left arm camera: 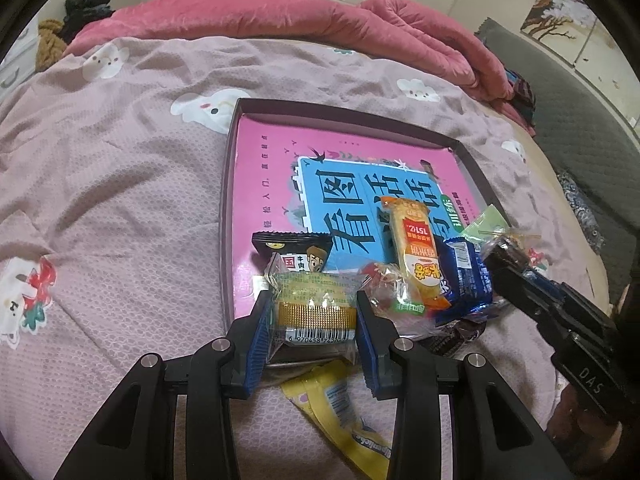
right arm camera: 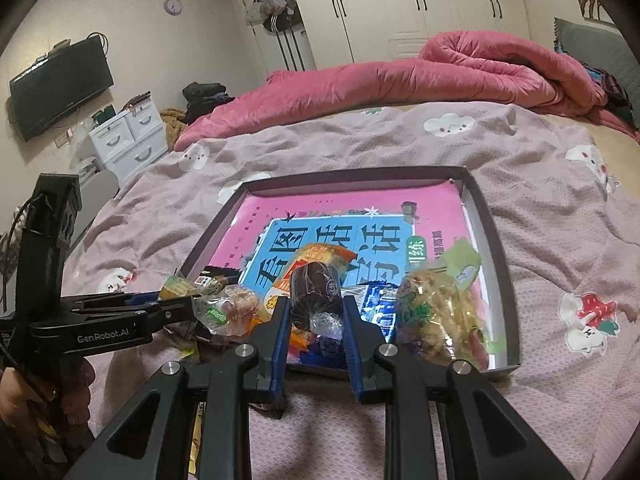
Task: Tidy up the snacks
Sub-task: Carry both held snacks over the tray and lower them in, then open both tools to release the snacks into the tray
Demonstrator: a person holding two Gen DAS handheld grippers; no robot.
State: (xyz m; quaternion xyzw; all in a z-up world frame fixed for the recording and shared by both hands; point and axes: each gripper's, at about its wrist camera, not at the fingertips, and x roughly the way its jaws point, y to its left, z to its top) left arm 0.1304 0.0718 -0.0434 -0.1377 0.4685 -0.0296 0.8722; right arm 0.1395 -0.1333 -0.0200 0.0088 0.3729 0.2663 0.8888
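Note:
A shallow dark-rimmed box lid with a pink and blue printed bottom lies on the bed. My left gripper is shut on a clear-wrapped golden cake at the lid's near edge. My right gripper is shut on a dark brown wrapped snack just above the lid's near edge. In the lid lie an orange wafer pack, a blue packet, a black packet, a red-green candy bag and a clear bag of pale crisps.
A yellow packet lies on the pink cloud-print sheet outside the lid, under my left gripper. A rolled red quilt lies at the far side of the bed. White drawers and a wall TV stand far left.

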